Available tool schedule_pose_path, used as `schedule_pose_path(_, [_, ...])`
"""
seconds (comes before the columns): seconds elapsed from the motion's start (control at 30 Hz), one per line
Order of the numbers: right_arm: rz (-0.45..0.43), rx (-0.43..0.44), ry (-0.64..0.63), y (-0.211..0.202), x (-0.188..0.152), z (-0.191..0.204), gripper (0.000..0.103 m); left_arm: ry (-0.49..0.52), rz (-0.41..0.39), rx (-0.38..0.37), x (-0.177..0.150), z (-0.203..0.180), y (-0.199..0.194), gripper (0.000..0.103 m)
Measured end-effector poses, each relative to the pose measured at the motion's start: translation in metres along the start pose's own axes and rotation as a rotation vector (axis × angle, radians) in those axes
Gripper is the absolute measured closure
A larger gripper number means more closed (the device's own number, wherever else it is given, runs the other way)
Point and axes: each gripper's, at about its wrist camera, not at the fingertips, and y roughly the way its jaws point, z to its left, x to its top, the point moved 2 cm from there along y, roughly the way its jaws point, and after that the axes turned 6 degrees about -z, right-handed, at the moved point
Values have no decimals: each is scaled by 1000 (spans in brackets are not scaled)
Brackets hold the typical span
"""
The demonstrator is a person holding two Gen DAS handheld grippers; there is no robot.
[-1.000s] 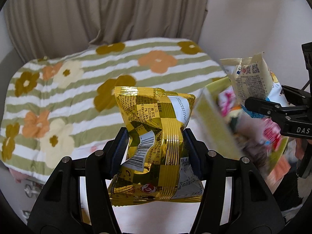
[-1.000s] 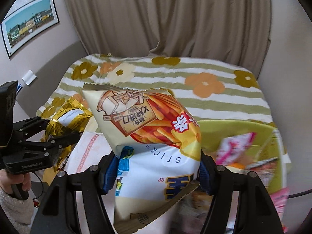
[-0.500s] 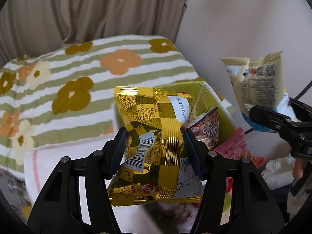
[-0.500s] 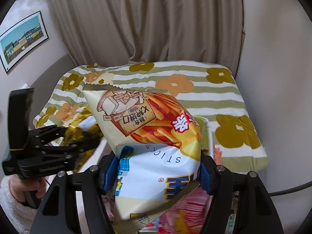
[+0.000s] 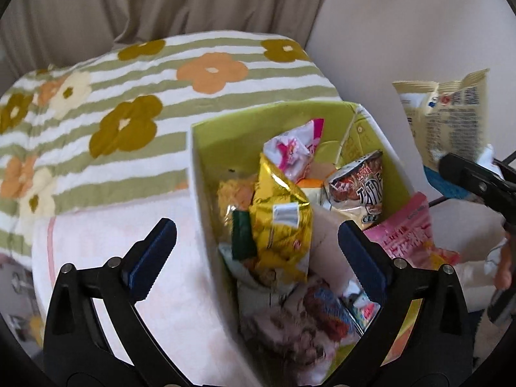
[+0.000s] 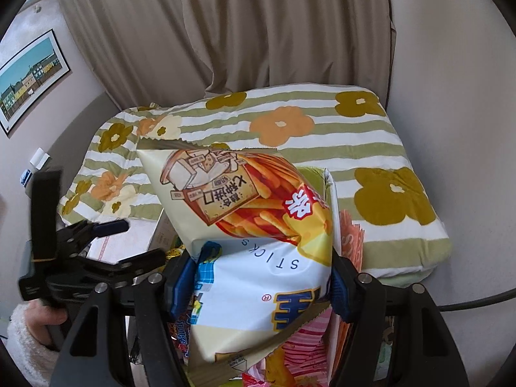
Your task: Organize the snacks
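Gold foil bag (image 5: 283, 222) is lying in the green box (image 5: 225, 135); my left gripper (image 5: 254, 251) has just been opening, empty. My right gripper (image 6: 258, 277) is pinching the "STICKS" bag (image 6: 245, 213).

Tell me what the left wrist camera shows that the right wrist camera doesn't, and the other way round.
Only the left wrist view shows the inside of the green box, with the gold snack bag lying among other packets, below the left gripper, whose jaws have just been opening and hold nothing.

Only the right wrist view shows the printed front of the fries stick bag clamped in the right gripper, the framed picture on the wall, and a hand on the left gripper's handle.

Both show the flowered striped blanket and the beige curtain.
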Motion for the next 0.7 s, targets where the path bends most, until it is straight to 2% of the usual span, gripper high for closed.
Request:
schedule_pose_path(0.3, [36,23,-59,13,3,20,37,-16,-101,127,-8,19,-52,3])
schedule_pose_path(0.33, [44,31,-65,17,1,22,32,-23,-109,132,-10,21,-55,3])
schedule_pose_path(0.37, [45,40,-72,20,0,23,14,-29,-113,135,-13,22,-58,3])
schedule_pose_path(0.43, [17,65,-94,22,-6,25,1,-39,-119,148,-20,25,-63,3])
schedule_pose_path(0.53, [6,31,-107,22,-18,25,1,-51,-106,176,-34,29,-68,3])
schedule_pose_path(0.7, [-34,-6,-85,-2,-27,31,1,-53,-121,176,-53,33,-90,3])
